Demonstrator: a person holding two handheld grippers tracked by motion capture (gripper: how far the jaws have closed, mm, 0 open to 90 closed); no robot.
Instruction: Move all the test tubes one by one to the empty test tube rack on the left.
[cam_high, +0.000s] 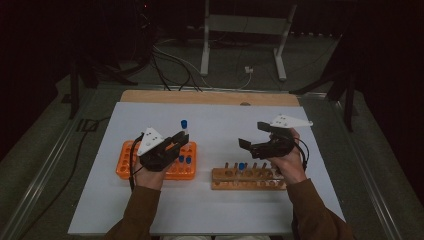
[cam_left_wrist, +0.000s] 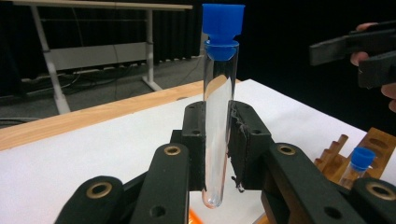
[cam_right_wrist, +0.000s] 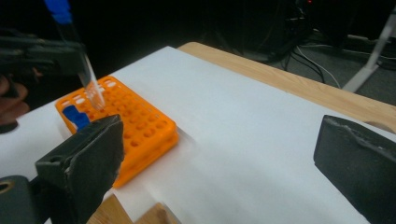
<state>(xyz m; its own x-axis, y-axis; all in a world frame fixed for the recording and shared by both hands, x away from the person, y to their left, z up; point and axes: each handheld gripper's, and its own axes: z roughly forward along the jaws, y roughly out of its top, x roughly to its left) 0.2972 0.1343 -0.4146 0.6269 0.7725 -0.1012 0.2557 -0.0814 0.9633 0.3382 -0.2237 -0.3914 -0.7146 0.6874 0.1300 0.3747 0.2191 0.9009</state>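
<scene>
Nearest to me, the person's two brown sleeves come in from the bottom of the high view, each hand carrying a hand-held gripper. In front of the right hand a wooden rack (cam_high: 248, 178) lies on the white tabletop (cam_high: 220, 210), with a blue-capped tube (cam_high: 241, 167) standing in one of its holes; in the left gripper view that same rack (cam_left_wrist: 359, 149) sits at the lower right with its capped tube (cam_left_wrist: 357, 165). Above it I see the right hand-held gripper (cam_high: 254, 135), jaws spread wide with nothing between them; in the right gripper view its two black pads stand far apart over bare white paper. To the left, the left hand-held gripper (cam_high: 181, 140) is pinching a clear glass test tube (cam_left_wrist: 218, 121) with a blue stopper, gripped around the middle and held upright, its rounded bottom hanging free below the pads. From the right gripper view I see that tube (cam_right_wrist: 79, 60) tilted in the picture, its lower end just above the orange rack (cam_right_wrist: 140, 126). That orange rack (cam_high: 125, 160) rests on the tabletop under the left hand, a few blue-capped tubes (cam_high: 185, 160) standing in it near its right end. Beyond the white sheet a strip of bare wood (cam_high: 210, 97) edges the tabletop, and farther back cables and a white metal frame (cam_high: 240, 30) sit on the dark floor.
</scene>
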